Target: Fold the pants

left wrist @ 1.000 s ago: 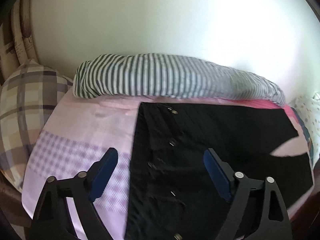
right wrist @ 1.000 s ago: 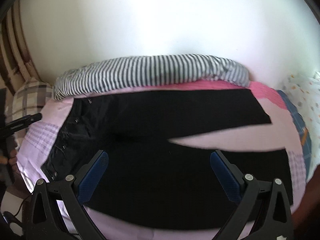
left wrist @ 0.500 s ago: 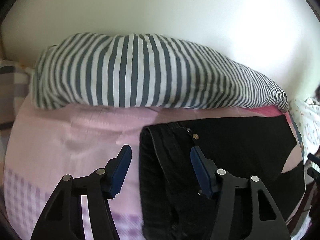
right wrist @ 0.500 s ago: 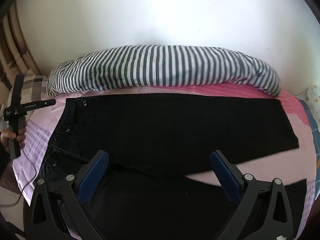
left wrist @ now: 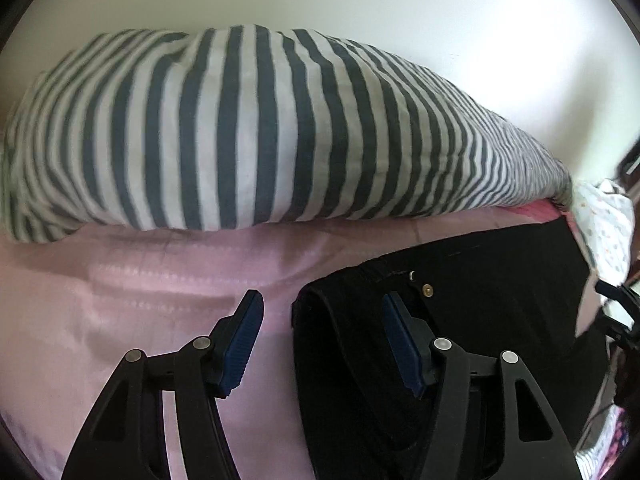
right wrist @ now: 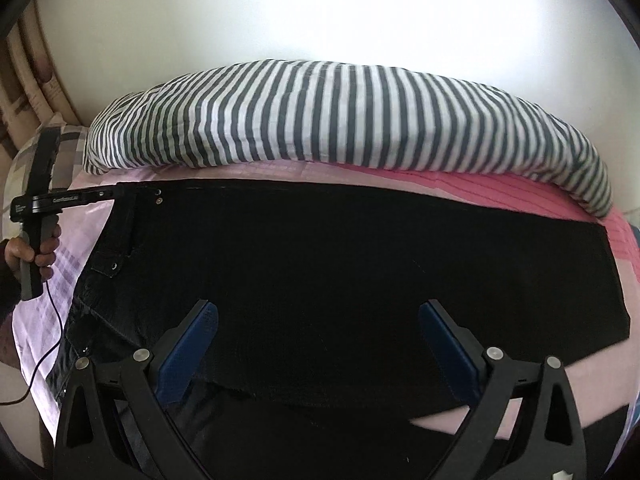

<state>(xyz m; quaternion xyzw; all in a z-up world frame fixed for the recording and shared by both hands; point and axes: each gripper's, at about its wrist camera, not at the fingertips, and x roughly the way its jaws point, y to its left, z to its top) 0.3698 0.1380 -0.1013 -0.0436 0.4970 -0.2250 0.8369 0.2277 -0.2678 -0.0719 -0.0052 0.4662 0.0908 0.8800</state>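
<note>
The black pants [right wrist: 360, 272] lie flat on the pink bedsheet [left wrist: 120, 300], just below a striped pillow [right wrist: 344, 116]. The left gripper [left wrist: 322, 316] straddles the waistband corner, jaws apart, pads not pressing. The right gripper [right wrist: 318, 322] hangs wide open over the legs.

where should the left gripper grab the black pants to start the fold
Grip the far waistband corner of the black pants, beside the brass button. Come from above, as the left gripper already straddles that thick edge, one finger over the pink sheet.

Pants [right wrist: 360, 272] matt black cloth, metal rivets. Sheet [left wrist: 120, 300] smooth pink cloth, slight sheen. Striped pillow [left wrist: 260, 128] soft cotton. Tool [left wrist: 322, 340] matt black plastic, ribbed blue pads.
</note>
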